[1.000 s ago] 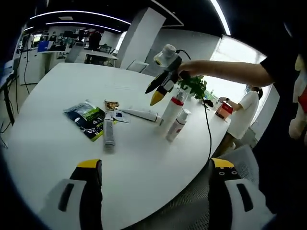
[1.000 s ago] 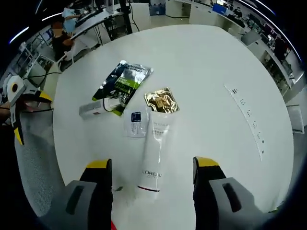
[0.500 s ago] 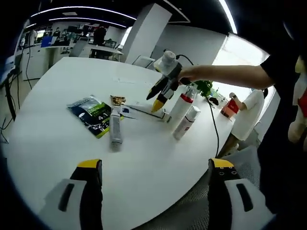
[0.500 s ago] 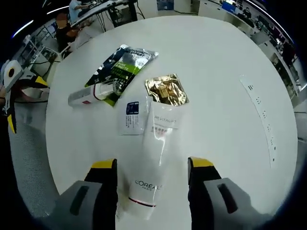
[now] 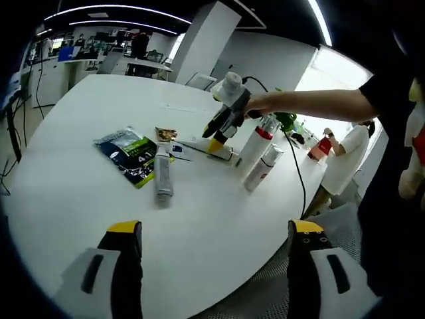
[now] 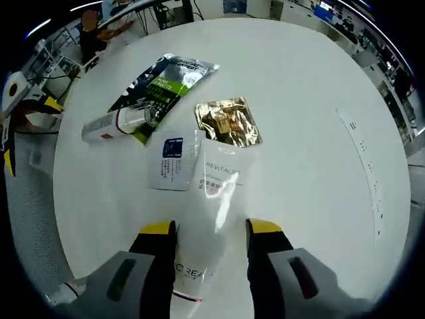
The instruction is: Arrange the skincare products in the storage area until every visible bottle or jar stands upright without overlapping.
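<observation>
One white tube (image 6: pixel 211 206) lies flat on the round white table (image 6: pixel 312 100), its capped end between the right gripper's (image 6: pixel 210 234) jaws, which stand close on either side; whether they press it I cannot tell. Beyond it lie a gold sachet (image 6: pixel 227 122) and green pouch (image 6: pixel 163 88). In the left gripper view, the person's outstretched arm (image 5: pixel 312 103) angles that gripper down onto the tube beside two standing bottles (image 5: pixel 255 139). The left gripper's (image 5: pixel 216 229) jaws stand wide apart, holding nothing.

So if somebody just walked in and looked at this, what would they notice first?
Probably the right gripper, reaching down with its yellow-tipped jaws on either side of a white tube lying flat on the big white table. Beyond the tube lie a shiny gold packet and a dark green pouch. In the left gripper view, two white bottles stand near the table's far edge.
</observation>
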A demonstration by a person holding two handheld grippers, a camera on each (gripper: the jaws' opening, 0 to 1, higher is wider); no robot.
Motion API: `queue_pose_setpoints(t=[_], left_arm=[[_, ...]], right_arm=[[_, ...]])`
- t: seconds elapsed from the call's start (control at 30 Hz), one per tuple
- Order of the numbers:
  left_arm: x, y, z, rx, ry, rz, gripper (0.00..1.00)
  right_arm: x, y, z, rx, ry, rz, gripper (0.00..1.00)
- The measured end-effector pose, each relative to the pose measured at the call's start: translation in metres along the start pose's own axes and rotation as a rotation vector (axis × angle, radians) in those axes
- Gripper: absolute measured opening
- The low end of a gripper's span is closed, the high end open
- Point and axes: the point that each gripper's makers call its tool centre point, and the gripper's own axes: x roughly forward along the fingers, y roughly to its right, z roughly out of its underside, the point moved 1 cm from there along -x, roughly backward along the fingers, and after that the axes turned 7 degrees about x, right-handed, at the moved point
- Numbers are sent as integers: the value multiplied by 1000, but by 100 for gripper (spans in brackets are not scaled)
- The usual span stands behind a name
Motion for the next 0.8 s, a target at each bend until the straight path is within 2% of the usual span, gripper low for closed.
queue_pose_setpoints(t=[0.1,0.3,0.4,0.47,0.7,0.8], left_arm=[[2,-2,1,-5,-2,-1,83],[7,-1,0,-9,-5,7,82],[9,-1,-1,-6,-7,13,82],[10,-1,-1,-4,-8,16,81],[9,0,-8,-4,7,20,81],[5,1,-10,-3,10,14,80]], right_arm=[[1,1,-1,-22,-19,1,42],[4,8,-5,-53,7,26,39],[5,11,-6,-33,31,41,37],[5,12,-7,18,49,60,36],[4,14,-7,52,91,63,31],[2,13,-7,0,106,87,29]])
